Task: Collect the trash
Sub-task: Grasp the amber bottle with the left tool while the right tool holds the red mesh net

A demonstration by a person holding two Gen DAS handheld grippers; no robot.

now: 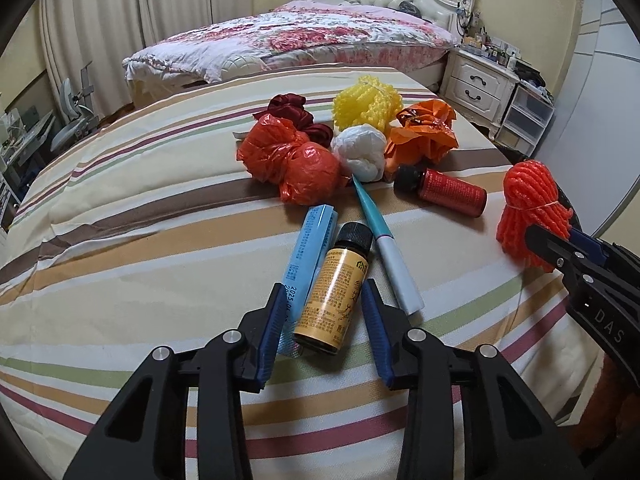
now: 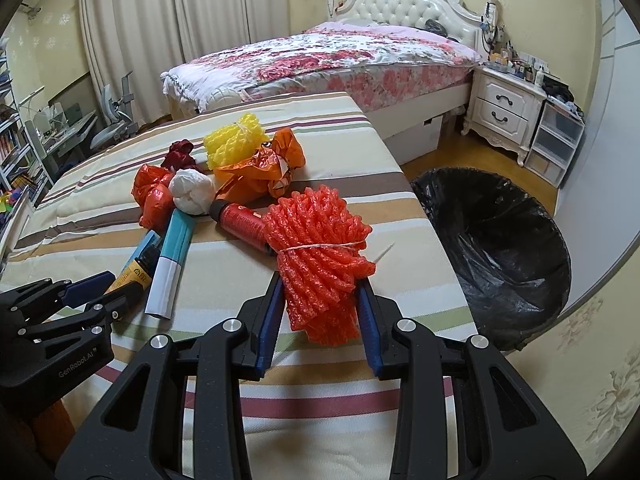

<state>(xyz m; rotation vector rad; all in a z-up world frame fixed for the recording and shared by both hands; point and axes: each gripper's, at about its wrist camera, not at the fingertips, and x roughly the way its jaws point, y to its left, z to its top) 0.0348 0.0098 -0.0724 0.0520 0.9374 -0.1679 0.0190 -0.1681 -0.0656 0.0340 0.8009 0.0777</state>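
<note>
Two grips: right jaws clamp the soft, light orange foam net (image 2: 320, 256) mid-bundle; left jaws straddle the stiff, slippery yellow bottle (image 1: 334, 290), contact unclear.

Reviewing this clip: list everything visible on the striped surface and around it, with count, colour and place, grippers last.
foam net bundle: 1, orange-red, in the right gripper
yellow foam net: 1, far side of the pile
plastic bags: 2 orange-red, 1 dark red behind them
white wad: 1, pile centre
yellow bottle: 1, black cap, between left fingers
red bottle: 1, lying
blue packet: 1
teal-white tube: 1
bin: 1, black liner, on the floor
left gripper: closed on bottle
right gripper: gripping bundle
</note>
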